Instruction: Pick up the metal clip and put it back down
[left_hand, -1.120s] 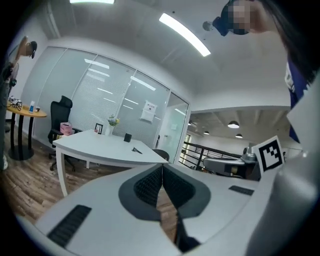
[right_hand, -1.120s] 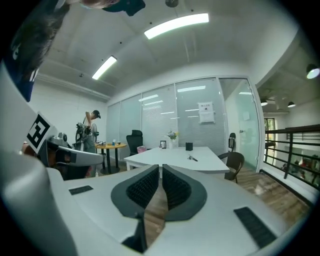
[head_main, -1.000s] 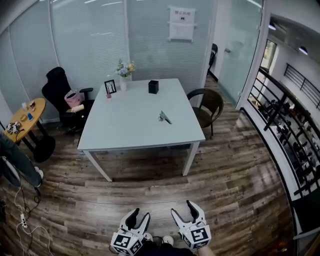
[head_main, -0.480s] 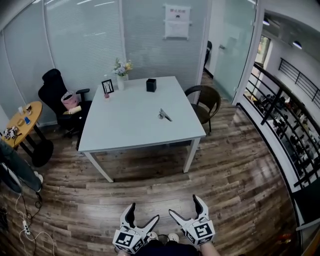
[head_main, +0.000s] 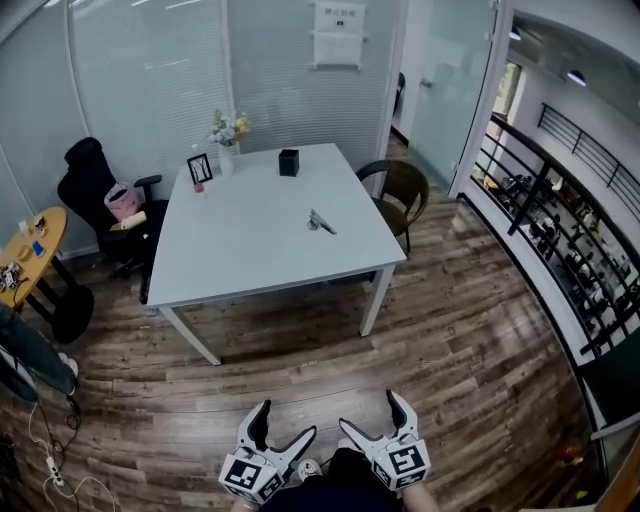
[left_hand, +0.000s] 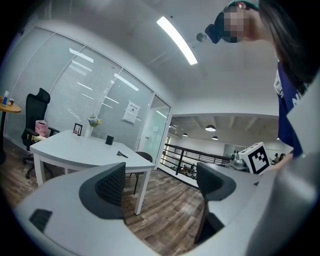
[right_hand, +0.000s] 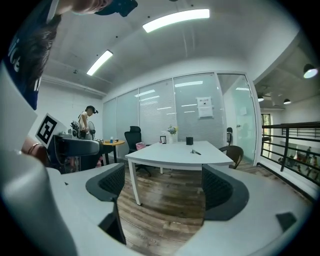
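**A:** Head view first. Where are you?

**B:** My left gripper (head_main: 285, 425) and my right gripper (head_main: 372, 418) are low at the bottom edge, over the wooden floor (head_main: 450, 350), well short of the white table (head_main: 250, 250). Both pairs of jaws have just been opening. They now stand wide, with nothing between them.

**A:** And the metal clip?

**B:** The metal clip (head_main: 320, 222) lies on the table, toward its right-hand edge, and nothing touches it. A black box (head_main: 288, 162) sits near the table's far edge. A picture frame (head_main: 199, 167) and a vase of flowers (head_main: 226, 135) stand at its far left corner. A brown chair (head_main: 400, 190) is at the table's right side.

**A:** Left gripper view?

**B:** My jaws are spread wide, with only floorboards showing between the pads (left_hand: 112, 185). The table stands off to the left, beyond them. The clip is a small dark shape on its top, near the right end.

**A:** Right gripper view?

**B:** It's the same there: pads (right_hand: 220, 192) wide apart, bare floor between them. The table stands straight ahead, well beyond my fingertips. The clip lies on it toward the right end, just this side of the black box.
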